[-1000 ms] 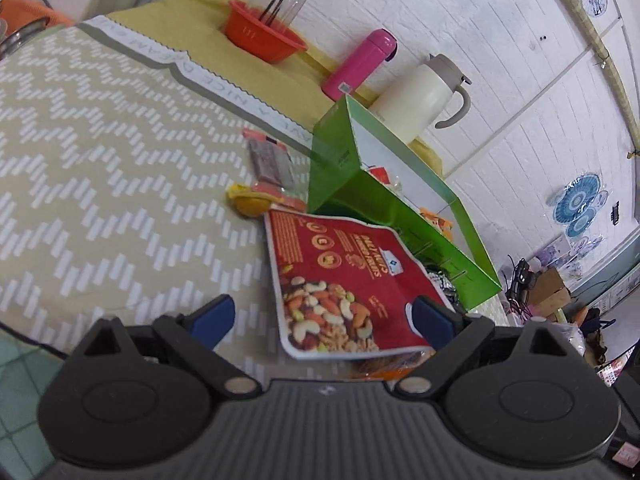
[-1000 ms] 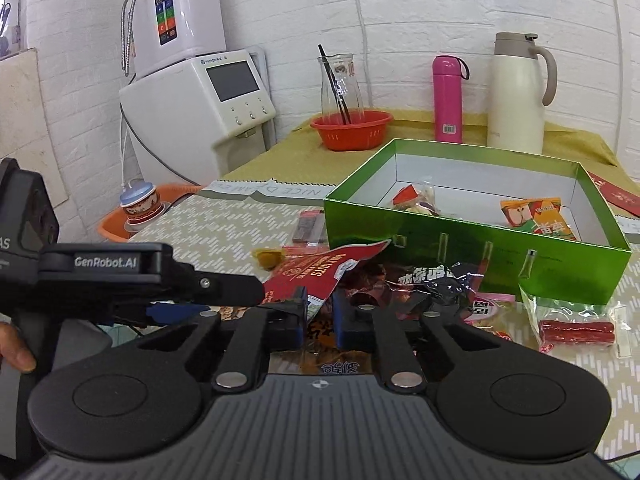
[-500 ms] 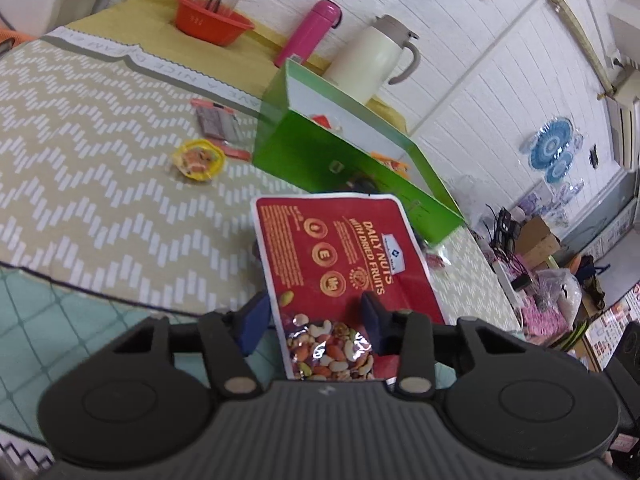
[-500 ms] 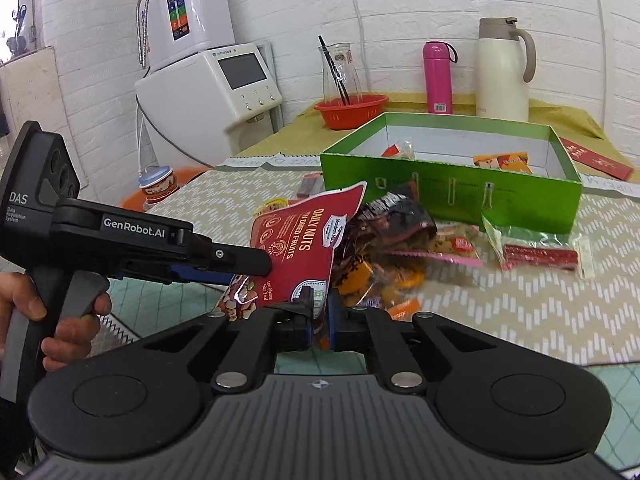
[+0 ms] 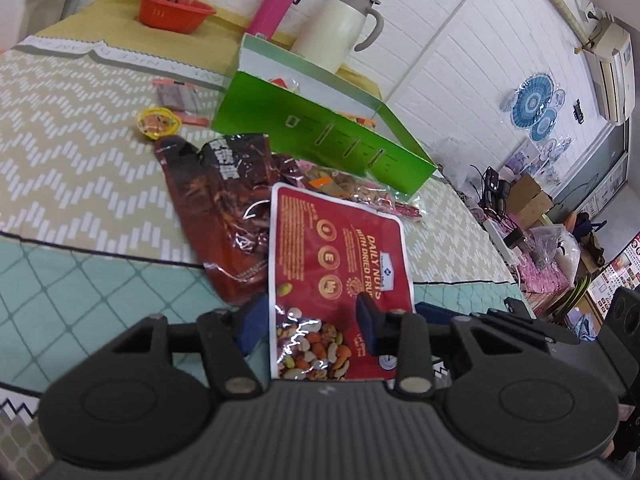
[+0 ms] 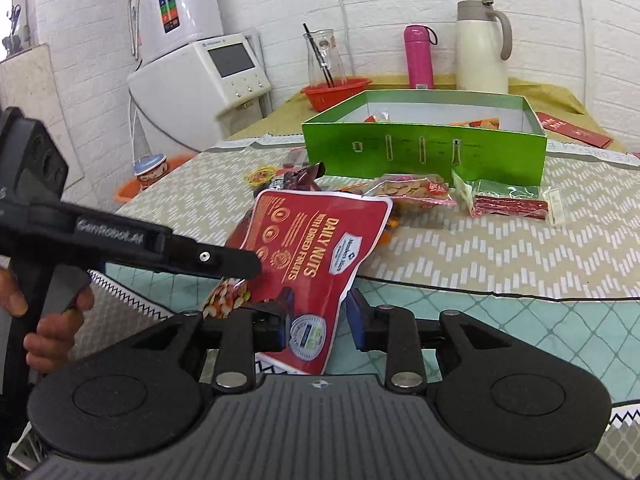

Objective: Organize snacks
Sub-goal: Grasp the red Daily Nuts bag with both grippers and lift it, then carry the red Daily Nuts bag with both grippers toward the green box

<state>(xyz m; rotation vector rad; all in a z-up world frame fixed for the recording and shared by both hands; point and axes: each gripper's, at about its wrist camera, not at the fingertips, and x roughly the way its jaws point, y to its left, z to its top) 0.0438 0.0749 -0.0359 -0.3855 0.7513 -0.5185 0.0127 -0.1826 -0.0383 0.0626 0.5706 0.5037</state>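
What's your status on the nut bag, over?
Left tool shut on nut bag, held above table. Right tool open around bag's corner. Dark snack bag and loose packets lie before green box.

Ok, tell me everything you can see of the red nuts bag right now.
The red nuts bag is a flat glossy plastic pouch with a white edge, gold "Daily Nuts with Dried Fruits" lettering, round gold badges and a clear window showing mixed nuts. It is lifted off the table, tilted, near the table's front edge and short of the green box. The left gripper pinches its window end. The right gripper has its fingers apart on either side of the bag's lower corner.
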